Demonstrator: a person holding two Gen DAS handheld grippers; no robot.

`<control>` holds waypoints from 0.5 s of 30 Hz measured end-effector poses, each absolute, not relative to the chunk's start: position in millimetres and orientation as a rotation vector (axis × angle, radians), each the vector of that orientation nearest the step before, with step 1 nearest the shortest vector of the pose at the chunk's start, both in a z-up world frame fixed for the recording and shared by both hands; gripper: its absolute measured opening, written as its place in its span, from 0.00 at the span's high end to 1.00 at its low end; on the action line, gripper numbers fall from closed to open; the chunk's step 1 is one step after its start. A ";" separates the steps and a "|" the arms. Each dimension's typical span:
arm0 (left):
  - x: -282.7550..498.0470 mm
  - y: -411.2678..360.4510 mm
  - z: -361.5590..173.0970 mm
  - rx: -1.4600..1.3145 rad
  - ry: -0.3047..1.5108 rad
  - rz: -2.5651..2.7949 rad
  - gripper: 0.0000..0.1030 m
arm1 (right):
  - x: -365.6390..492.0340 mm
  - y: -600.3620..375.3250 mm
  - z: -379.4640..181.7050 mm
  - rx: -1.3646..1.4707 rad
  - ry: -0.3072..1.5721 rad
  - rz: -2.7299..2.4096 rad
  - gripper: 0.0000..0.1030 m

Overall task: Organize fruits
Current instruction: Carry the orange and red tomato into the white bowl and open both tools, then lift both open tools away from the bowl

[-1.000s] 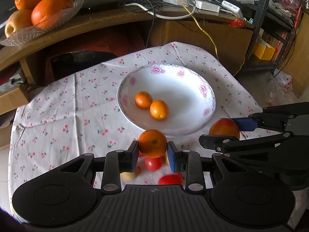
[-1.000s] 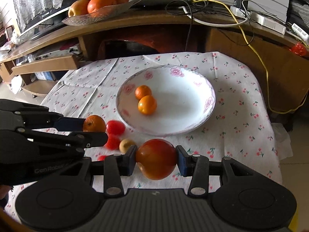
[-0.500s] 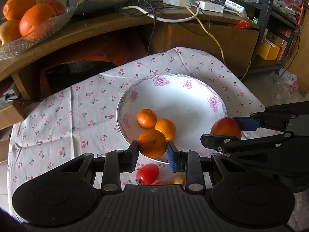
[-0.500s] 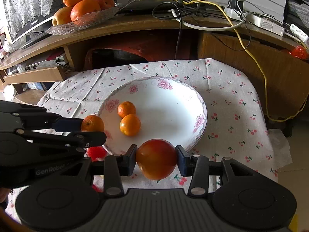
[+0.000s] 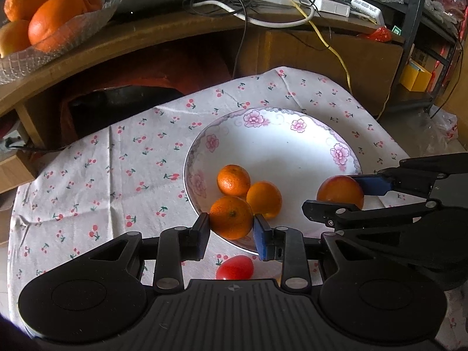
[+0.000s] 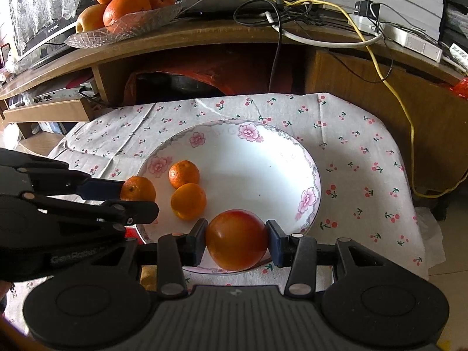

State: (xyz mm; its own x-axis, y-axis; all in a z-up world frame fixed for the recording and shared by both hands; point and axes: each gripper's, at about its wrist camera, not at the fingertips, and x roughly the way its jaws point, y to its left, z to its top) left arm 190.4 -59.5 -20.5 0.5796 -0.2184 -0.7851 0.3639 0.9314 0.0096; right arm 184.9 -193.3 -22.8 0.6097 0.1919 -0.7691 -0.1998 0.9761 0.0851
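Observation:
A white plate (image 5: 272, 146) with pink flowers lies on the cherry-print cloth. Two mandarins (image 5: 234, 180) (image 5: 264, 199) rest in its near-left part. My left gripper (image 5: 231, 225) holds a third mandarin (image 5: 231, 218) over the plate's near rim; its jaws are just opening, with the pads still against the peel. My right gripper (image 6: 236, 238) is shut on a bigger red-orange round fruit (image 6: 237, 239) above the plate's near edge. Each gripper also shows in the other's view: left gripper (image 6: 137, 197), right gripper (image 5: 336, 194). A cherry tomato (image 5: 234, 267) lies on the cloth under the left gripper.
A glass dish (image 6: 122, 30) of oranges stands on the wooden desk (image 6: 234, 38) behind the table, among tangled cables (image 5: 263, 8). A black shelf rack (image 5: 415, 29) stands at the right. The cloth (image 5: 96, 181) hangs over the table's edges.
Both grippers have moved forward from the cloth to over the plate's near rim, each still carrying its fruit. The loose tomatoes have slid under the left gripper, mostly out of sight.

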 end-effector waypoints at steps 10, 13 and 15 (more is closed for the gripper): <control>191.2 -55.1 -17.4 0.164 0.879 -0.334 0.50 | 186.5 -193.7 -24.3 -0.007 0.877 0.213 0.60; 189.2 -55.1 -15.4 0.167 0.874 -0.335 0.45 | 185.9 -195.2 -21.9 -0.008 0.862 0.207 0.60; 187.0 -55.8 -14.0 0.172 0.870 -0.338 0.44 | 185.8 -196.8 -19.9 -0.004 0.855 0.205 0.60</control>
